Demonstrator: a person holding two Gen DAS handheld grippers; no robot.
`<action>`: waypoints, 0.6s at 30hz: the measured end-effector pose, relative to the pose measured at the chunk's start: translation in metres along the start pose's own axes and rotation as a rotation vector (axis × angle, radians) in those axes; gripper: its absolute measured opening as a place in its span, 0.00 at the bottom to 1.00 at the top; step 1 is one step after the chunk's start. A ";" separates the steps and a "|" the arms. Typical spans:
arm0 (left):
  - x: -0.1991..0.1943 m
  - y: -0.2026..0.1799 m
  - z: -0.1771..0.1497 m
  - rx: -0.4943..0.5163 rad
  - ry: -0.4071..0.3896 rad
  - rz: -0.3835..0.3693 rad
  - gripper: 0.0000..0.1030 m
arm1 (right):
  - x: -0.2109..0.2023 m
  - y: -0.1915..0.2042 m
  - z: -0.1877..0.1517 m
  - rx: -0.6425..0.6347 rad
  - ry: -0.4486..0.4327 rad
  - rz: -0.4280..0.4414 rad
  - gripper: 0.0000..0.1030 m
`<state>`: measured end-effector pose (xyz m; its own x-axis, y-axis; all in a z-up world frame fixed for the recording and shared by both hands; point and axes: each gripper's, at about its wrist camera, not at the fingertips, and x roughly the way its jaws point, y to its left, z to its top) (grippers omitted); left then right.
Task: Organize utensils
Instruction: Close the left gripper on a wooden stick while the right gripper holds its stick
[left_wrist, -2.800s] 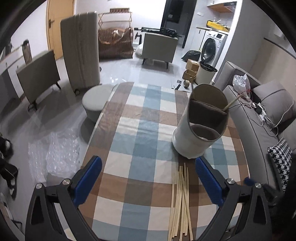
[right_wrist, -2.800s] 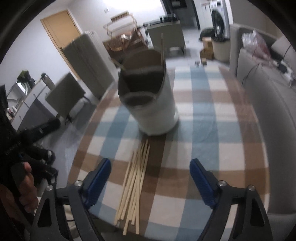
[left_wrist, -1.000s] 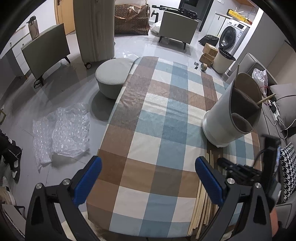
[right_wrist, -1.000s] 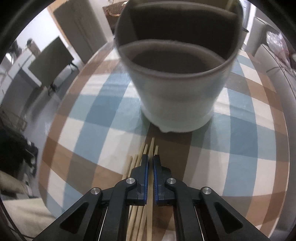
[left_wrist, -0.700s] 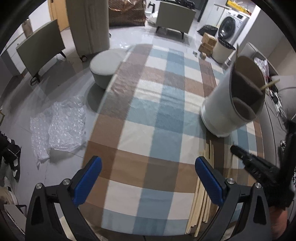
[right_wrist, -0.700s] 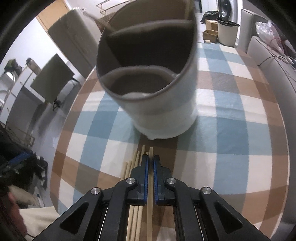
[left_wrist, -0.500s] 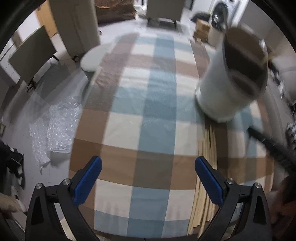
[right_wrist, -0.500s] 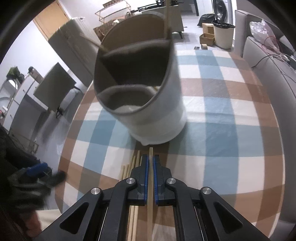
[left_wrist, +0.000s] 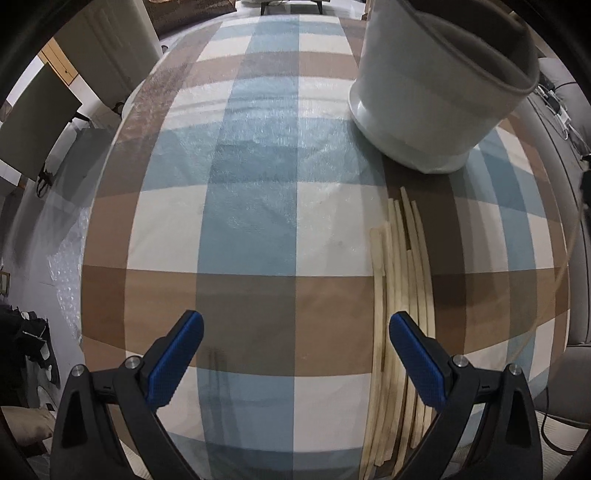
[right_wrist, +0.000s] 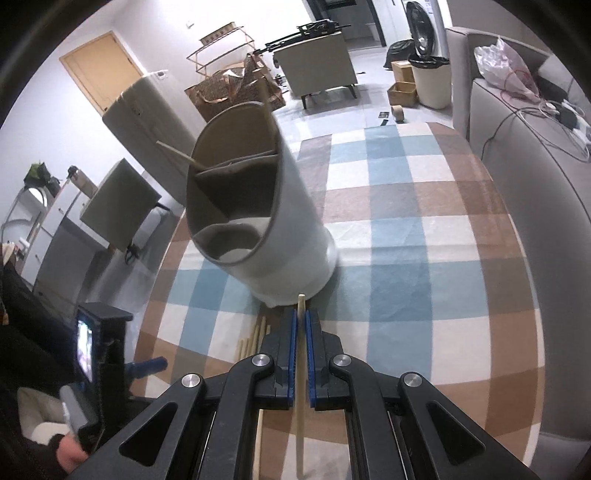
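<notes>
Wooden chopstick (right_wrist: 300, 369) sits clamped in the right gripper (right_wrist: 300, 325), lifted clear of the pile (left_wrist: 400, 314) near the table's (left_wrist: 258, 184) near edge. The left gripper (left_wrist: 295, 328) hangs with jaws wide apart, empty. Next, I'd guess, comes tipping it into the white holder (right_wrist: 258, 221).

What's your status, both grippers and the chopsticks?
Right gripper shut on one chopstick. Left gripper open over the pile. Holder ahead, nothing blocking.
</notes>
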<state>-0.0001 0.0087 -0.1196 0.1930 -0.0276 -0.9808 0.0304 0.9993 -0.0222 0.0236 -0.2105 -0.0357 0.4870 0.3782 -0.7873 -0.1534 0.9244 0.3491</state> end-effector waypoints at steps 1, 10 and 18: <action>0.001 0.001 0.000 -0.006 0.010 0.005 0.95 | -0.001 -0.003 0.001 0.003 -0.001 0.003 0.04; 0.002 -0.005 -0.003 0.000 0.030 0.027 0.95 | -0.016 -0.012 0.004 0.013 -0.033 0.023 0.04; 0.006 0.001 -0.004 -0.029 0.058 0.040 0.95 | -0.020 -0.016 0.004 0.021 -0.042 0.032 0.04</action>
<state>-0.0026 0.0100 -0.1264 0.1366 0.0129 -0.9905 -0.0048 0.9999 0.0123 0.0200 -0.2327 -0.0233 0.5177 0.4049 -0.7537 -0.1515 0.9104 0.3850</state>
